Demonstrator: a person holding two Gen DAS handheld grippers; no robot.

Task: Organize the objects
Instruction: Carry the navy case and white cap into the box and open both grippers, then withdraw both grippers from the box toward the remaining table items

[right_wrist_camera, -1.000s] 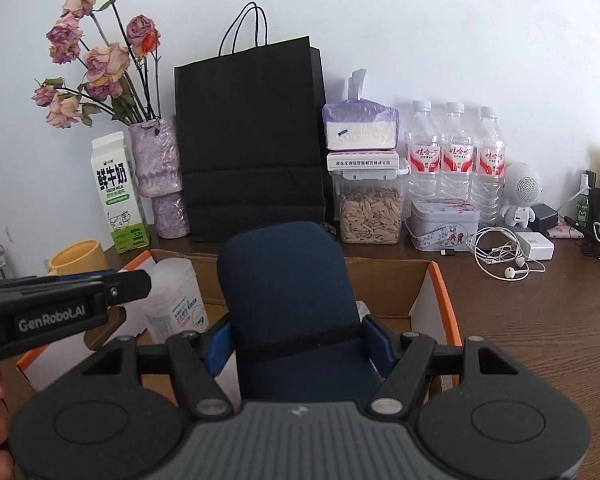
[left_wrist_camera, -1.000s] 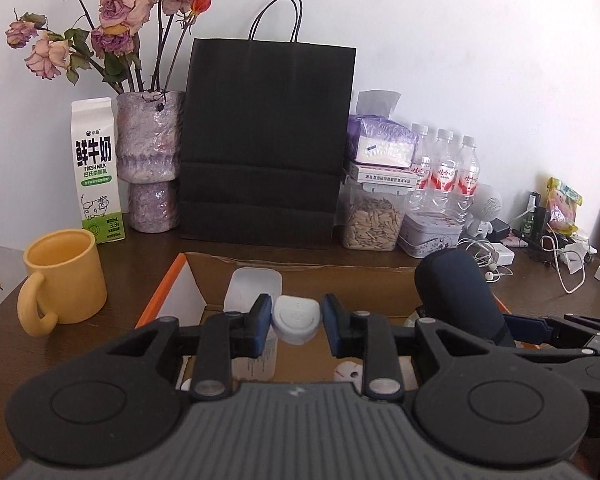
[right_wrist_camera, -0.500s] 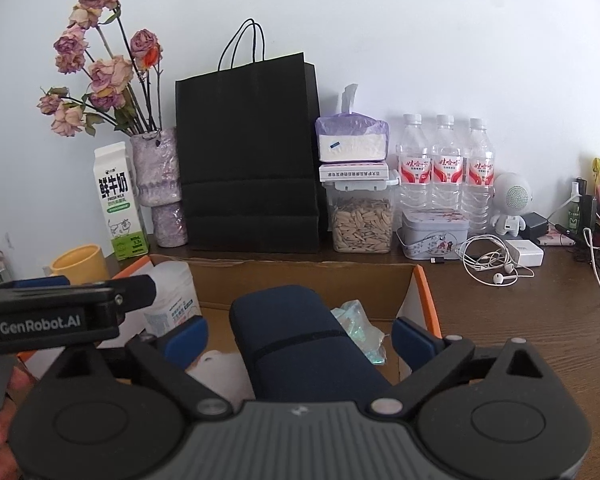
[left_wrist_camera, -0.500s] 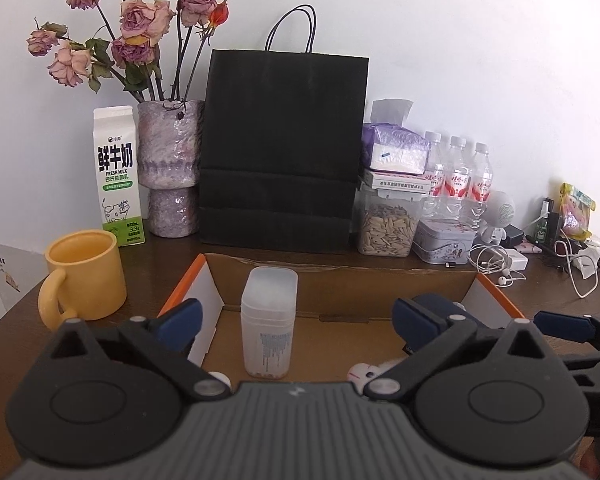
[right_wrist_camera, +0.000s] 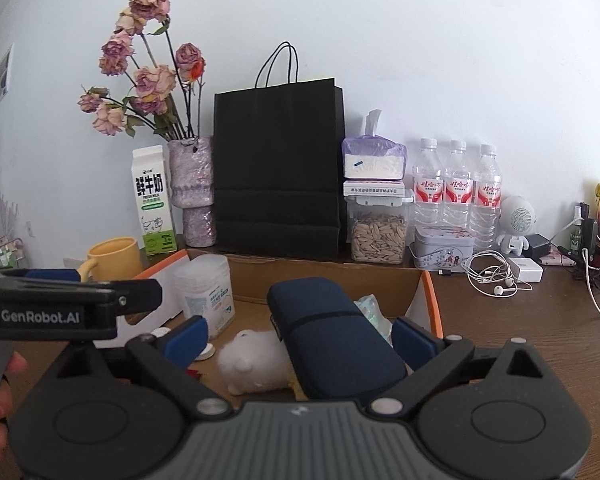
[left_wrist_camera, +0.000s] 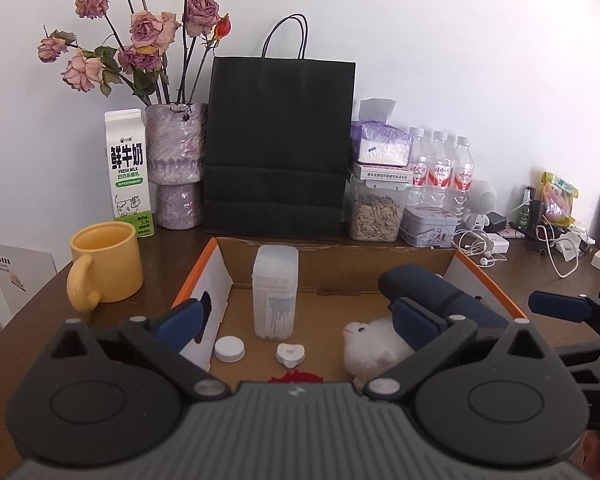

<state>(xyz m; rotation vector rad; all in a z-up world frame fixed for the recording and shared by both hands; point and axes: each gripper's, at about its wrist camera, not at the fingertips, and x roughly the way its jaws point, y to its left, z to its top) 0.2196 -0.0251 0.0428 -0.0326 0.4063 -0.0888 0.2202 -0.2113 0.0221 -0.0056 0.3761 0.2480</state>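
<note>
Both claws wide and empty over the cardboard box (left_wrist_camera: 428,264); items already dropped inside.

Left gripper (left_wrist_camera: 296,322): jaws have just been opening, nothing between them; small white cap-like piece (left_wrist_camera: 291,354) lies on box floor at 6 o'clock of upright translucent container (left_wrist_camera: 275,292), round white lid (left_wrist_camera: 229,349) at its 7 o'clock. Right gripper (right_wrist_camera: 300,340): jaws have just been opening; navy case (right_wrist_camera: 332,332) sits between the pads, not pressed, leaning on white plush (right_wrist_camera: 252,360). Risk: case may slide off the soft plush; a finger could catch the tall container or box wall and tip it.
</note>
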